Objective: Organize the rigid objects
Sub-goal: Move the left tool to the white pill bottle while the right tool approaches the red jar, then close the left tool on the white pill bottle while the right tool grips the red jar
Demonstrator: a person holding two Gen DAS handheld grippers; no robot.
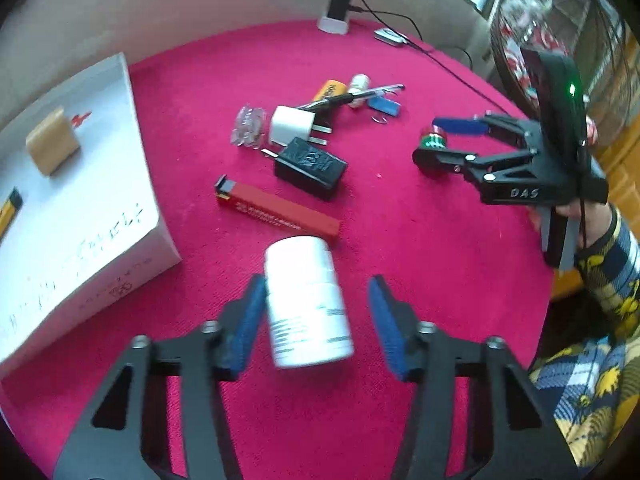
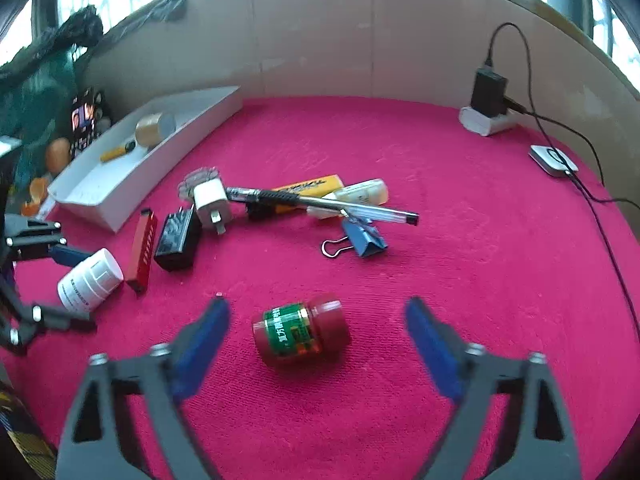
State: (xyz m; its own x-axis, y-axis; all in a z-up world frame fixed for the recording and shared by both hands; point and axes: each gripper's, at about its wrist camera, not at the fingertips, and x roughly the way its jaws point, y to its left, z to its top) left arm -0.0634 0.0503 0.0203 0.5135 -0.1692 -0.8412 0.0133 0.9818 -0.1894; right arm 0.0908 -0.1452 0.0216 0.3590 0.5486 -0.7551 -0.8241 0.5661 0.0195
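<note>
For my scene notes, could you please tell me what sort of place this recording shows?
Probably a home room: a table under a magenta cloth, household clutter such as a black plug adapter and clear ballpoint pen, and a standing wire-guard fan beside windows.

We see a white bottle (image 1: 306, 300) lying on its side on the pink cloth, cap toward the red box (image 1: 278, 210) just beyond it. A small red jar (image 2: 301, 330) with a green label also lies on its side, well apart. Black charger (image 1: 311, 168), white plug (image 1: 287, 125), pen (image 2: 320, 202) and blue clip (image 2: 366, 236) cluster mid-cloth. The white tray (image 2: 132, 196) holds a tape roll (image 2: 154, 129).
</note>
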